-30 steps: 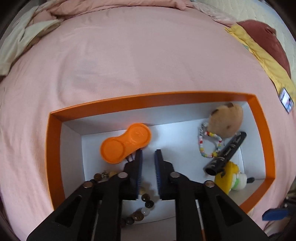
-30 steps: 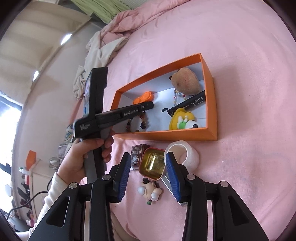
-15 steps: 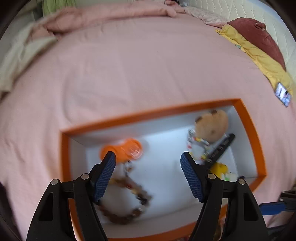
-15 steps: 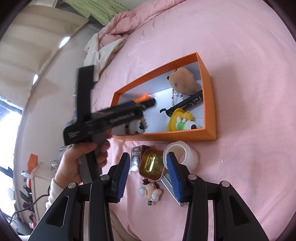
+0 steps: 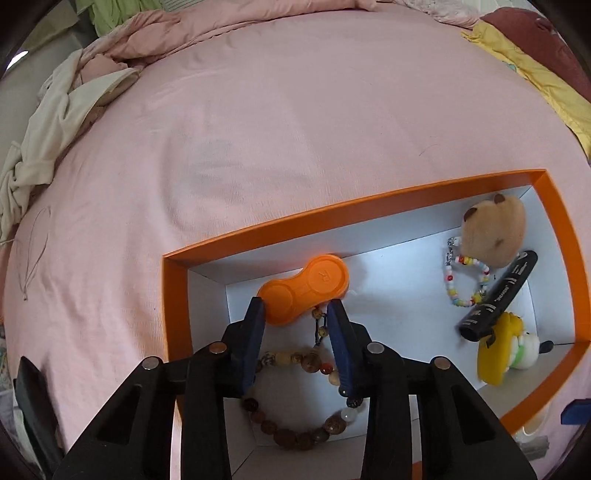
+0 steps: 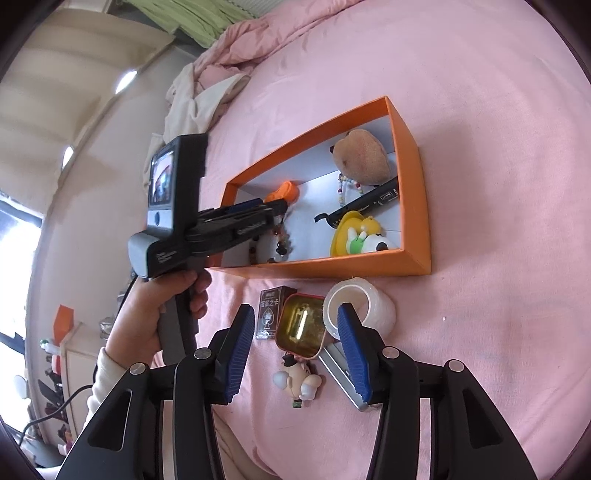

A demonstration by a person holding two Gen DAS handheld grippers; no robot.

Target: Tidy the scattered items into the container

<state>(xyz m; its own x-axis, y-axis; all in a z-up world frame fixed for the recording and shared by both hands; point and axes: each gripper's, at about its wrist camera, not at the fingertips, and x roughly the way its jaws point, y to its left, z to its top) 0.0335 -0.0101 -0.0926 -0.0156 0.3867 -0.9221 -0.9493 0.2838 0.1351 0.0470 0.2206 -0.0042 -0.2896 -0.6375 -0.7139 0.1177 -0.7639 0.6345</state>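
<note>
Inside the orange box (image 5: 173, 295): left gripper (image 5: 295, 310), fingers apart, over a bead bracelet (image 5: 295, 432) beside an orange case (image 5: 303, 288). Nearer, outside: right gripper (image 6: 295, 321), fingers apart, above a gold tin (image 6: 301, 328) beside a tape roll (image 6: 373, 302).

You're over a bed (image 5: 280, 122) spread with a pink sheet. A rumpled pink duvet (image 5: 207, 33) and cream cloth (image 5: 48, 122) lie at ten o'clock, yellow and maroon bedding (image 5: 532, 62) at two. Daylight enters a window (image 6: 14, 251) at nine o'clock.
</note>
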